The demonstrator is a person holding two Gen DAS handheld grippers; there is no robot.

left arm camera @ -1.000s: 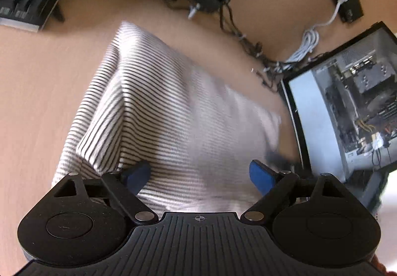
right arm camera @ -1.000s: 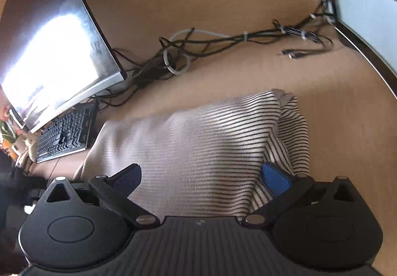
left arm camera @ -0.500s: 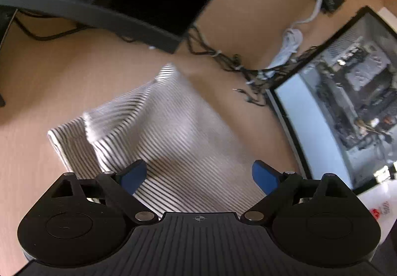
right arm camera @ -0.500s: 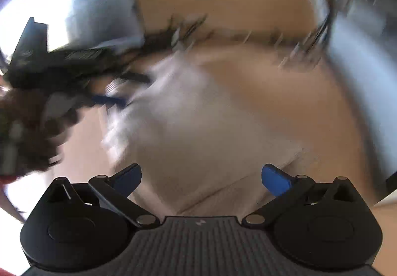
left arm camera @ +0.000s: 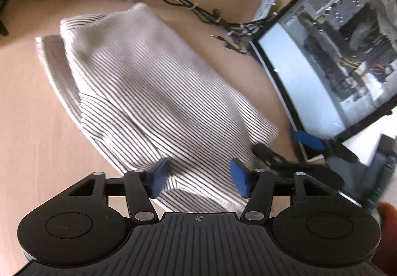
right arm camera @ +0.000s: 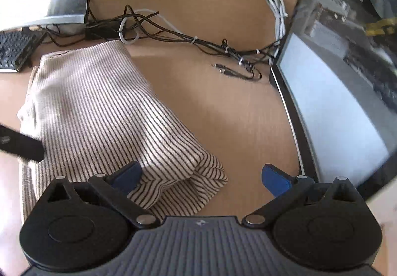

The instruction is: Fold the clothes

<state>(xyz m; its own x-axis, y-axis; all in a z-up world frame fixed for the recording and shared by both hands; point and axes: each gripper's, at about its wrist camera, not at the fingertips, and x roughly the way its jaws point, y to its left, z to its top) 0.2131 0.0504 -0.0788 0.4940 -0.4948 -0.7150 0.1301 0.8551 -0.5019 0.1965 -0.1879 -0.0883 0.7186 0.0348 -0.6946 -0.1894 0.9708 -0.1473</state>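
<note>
The striped top [left arm camera: 153,92] lies on the wooden desk [right arm camera: 223,114], already doubled into a thick, roughly oblong bundle with several layers showing at its near corner; taking the computer case [right arm camera: 347,92] as the landmark, the bundle sits to the left of the case with a strip of bare desk between them, and the tangle of cables [right arm camera: 193,40] runs from the case's far corner along behind the bundle. The left gripper [left arm camera: 199,176] hangs over the bundle's near edge with its jaws apart and nothing between them; the right gripper [right arm camera: 201,178] is spread wider and empty too, over the corner nearest the case. The cloth looks like a soft ribbed knit: light, limp, likely to sag and slide apart if lifted by one layer (the stacked edges at that corner are loose and rounded, not creased). A pinch would best take all layers together at an edge or corner, both grippers well apart. Whether more folds are wanted, or only tidying, this view cannot settle.
</note>
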